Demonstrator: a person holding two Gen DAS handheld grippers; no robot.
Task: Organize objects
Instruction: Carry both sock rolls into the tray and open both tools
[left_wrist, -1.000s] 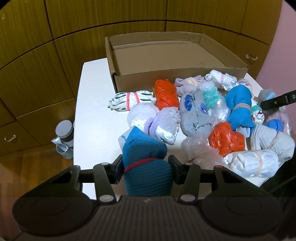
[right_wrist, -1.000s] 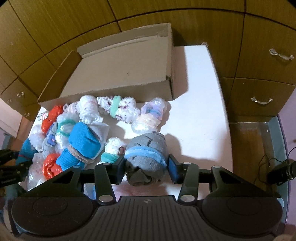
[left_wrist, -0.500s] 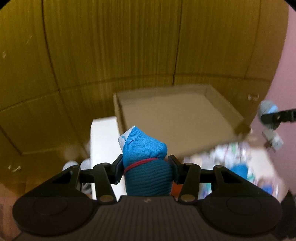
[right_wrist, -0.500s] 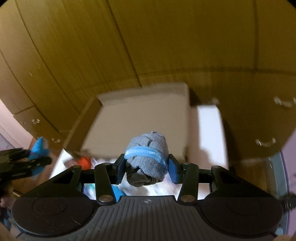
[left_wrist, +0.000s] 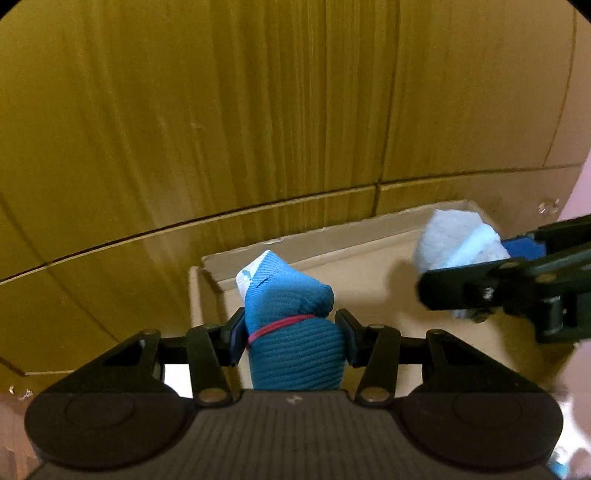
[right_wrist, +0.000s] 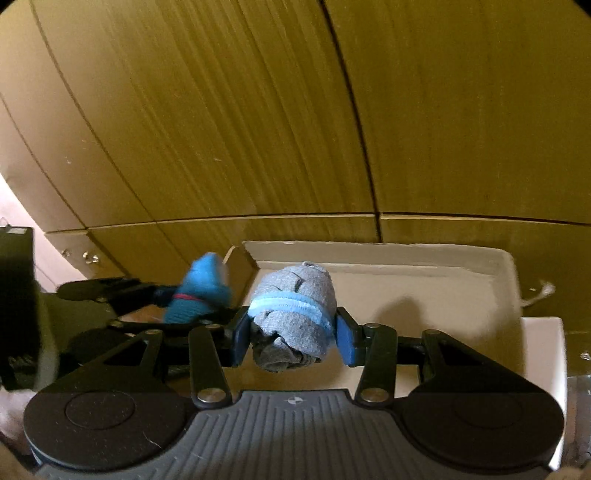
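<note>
two rolled sock bundles are gripped above the cardboard box (right_wrist: 424, 280). at lower centre of the left wrist view, the left gripper (left_wrist: 291, 334) clamps a blue bundle (left_wrist: 291, 343) with a red band. the right gripper (right_wrist: 291, 334) squeezes a grey bundle (right_wrist: 291, 317) with a light-blue band. wooden cabinet doors (left_wrist: 221, 110) fill the upper frame.

both claws (left_wrist: 290, 332) lifted from table, now over cardboard box (left_wrist: 369, 266)

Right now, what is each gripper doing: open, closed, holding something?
Left gripper: closed on a blue sock roll tied with a red band.
Right gripper: closed on a grey sock roll with a light blue band.
</note>
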